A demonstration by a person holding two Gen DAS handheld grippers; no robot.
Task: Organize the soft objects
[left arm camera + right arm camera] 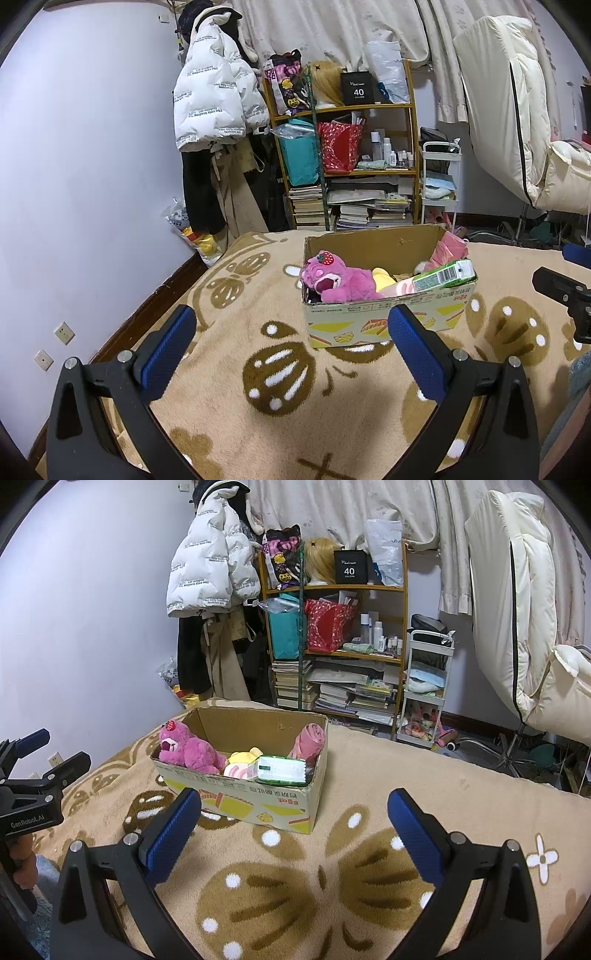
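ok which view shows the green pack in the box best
The right wrist view: the green pack shows its whole top face at the cardboard box's front edge. The left wrist view shows it obliquely, barcode end forward.

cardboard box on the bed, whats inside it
The box holds a pink plush bear, a yellow plush, a green tissue pack and a pink folded item. Whatever lies under them is hidden.

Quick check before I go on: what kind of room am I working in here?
Most likely a bedroom: a plush patterned blanket covers what seems a bed, a white puffer jacket hangs on the wall, and a cluttered bookshelf stands behind the cardboard box.
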